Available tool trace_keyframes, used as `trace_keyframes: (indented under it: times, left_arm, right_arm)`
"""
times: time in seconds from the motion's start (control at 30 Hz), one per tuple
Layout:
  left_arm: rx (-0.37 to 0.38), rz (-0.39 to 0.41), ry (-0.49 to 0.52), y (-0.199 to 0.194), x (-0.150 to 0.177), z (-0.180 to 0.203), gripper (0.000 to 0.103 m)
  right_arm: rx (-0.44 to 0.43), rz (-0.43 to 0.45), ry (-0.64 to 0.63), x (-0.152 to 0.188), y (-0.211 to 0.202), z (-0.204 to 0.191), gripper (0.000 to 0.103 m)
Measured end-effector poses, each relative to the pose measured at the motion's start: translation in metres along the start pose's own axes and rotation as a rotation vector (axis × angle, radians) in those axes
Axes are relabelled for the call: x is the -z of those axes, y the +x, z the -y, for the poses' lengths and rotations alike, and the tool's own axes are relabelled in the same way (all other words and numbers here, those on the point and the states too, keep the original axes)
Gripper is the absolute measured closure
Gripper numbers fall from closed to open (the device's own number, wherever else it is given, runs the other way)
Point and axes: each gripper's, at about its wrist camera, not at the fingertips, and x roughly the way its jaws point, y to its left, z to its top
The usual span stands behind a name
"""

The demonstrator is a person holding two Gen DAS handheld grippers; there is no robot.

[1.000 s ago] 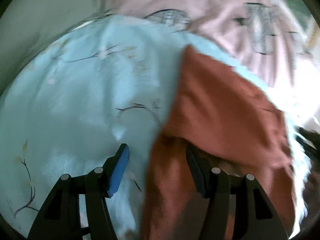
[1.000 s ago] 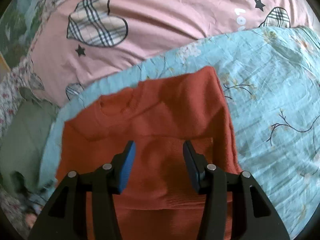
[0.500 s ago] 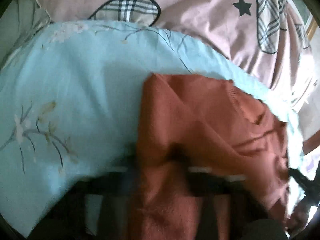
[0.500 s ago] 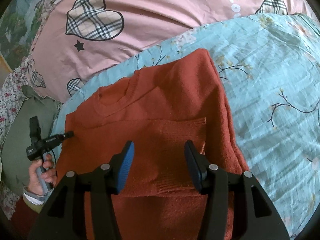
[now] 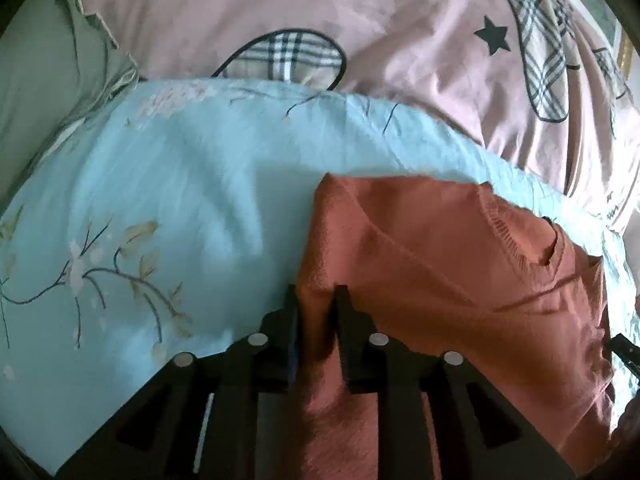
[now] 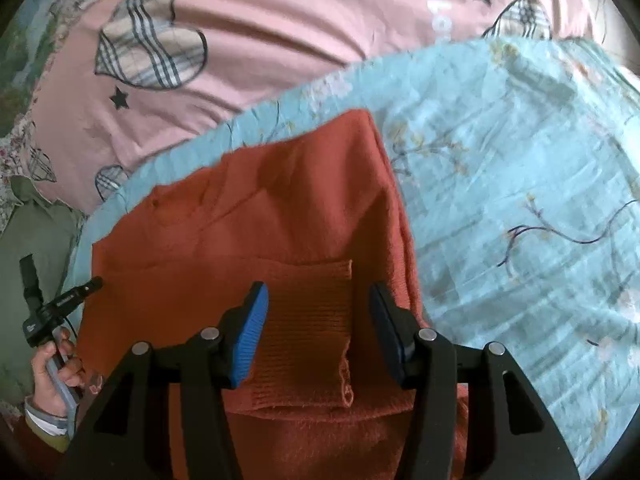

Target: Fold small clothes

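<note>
Light-blue sheet (image 6: 520, 208) w/ branch-and-blossom print covers the bed, wrinkled. Behind it, pink duvet (image 5: 380, 40) w/ plaid hearts & black stars. Grey-green pillow (image 5: 36, 76) at far left edge. Soft daylight, bright patch at right.

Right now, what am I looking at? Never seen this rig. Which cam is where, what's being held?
No robot here: a person carries a hand-held gripper in each hand, each with a fisheye camera looking along its two fingers.

Left wrist view: the left hand-held gripper is shut on the edge of a rust-orange sweater.

Right wrist view: the right hand-held gripper hangs open over the same sweater's ribbed cuff, holding nothing. The person's left hand shows at the lower left.

The sweater lies on a light blue floral sheet, over pink bedding with plaid hearts.
</note>
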Motion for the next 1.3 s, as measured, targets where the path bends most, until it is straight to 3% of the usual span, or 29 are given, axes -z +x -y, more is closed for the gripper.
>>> trace_keyframes:
  times: [0.07,0.1,0.13,0.17,0.23,0.3,0.33,0.43,0.5,0.6,0.67,0.8,1.0,1.3]
  left_arm:
    - [-0.001,-0.010,-0.002,-0.003,0.002,-0.001,0.081]
    - [-0.004,-0.017,0.002,-0.002,0.002,0.001,0.080]
    - [-0.008,-0.021,0.009,-0.001,0.002,0.002,0.079]
    - [-0.015,-0.023,0.018,0.000,0.002,0.004,0.079]
    - [-0.021,-0.015,0.031,-0.001,0.002,0.005,0.084]
    - [-0.035,0.006,0.047,-0.002,0.004,0.008,0.086]
    - [-0.042,0.012,0.054,-0.003,0.006,0.008,0.086]
    - [-0.073,0.012,0.066,0.001,0.009,0.012,0.084]
    - [-0.090,0.008,0.057,0.000,0.008,0.012,0.081]
    - [-0.068,-0.018,0.029,-0.016,0.012,0.006,0.077]
    - [-0.063,-0.013,0.037,-0.037,0.024,0.003,0.077]
    - [-0.020,-0.006,0.020,-0.093,0.069,-0.008,0.071]
    - [0.036,0.001,-0.041,-0.176,0.156,-0.027,0.049]
    - [0.083,-0.067,-0.113,-0.238,0.252,-0.040,0.048]
  right_arm:
    - [0.005,-0.051,-0.015,-0.001,0.017,-0.002,0.049]
    - [0.002,-0.045,-0.034,-0.002,0.018,-0.006,0.057]
    - [0.008,-0.037,-0.053,-0.004,0.016,-0.009,0.089]
    - [-0.028,-0.007,-0.053,-0.006,0.007,-0.012,0.094]
    - [-0.053,0.126,-0.062,-0.008,-0.023,-0.017,0.094]
    - [-0.018,0.159,-0.073,-0.008,-0.031,-0.019,0.094]
    - [0.004,0.138,-0.067,-0.008,-0.027,-0.017,0.093]
    - [0.076,-0.032,-0.027,-0.005,0.006,-0.006,0.084]
    - [0.042,-0.029,0.026,0.001,-0.001,0.002,0.081]
    - [0.009,0.005,0.030,0.011,-0.032,0.003,0.062]
    - [-0.033,0.024,0.011,0.025,-0.059,0.000,0.056]
    - [-0.096,0.007,-0.011,0.058,-0.099,-0.001,0.055]
    - [-0.150,-0.008,0.042,0.120,-0.152,0.024,0.055]
    - [-0.163,-0.111,0.096,0.204,-0.178,0.051,0.055]
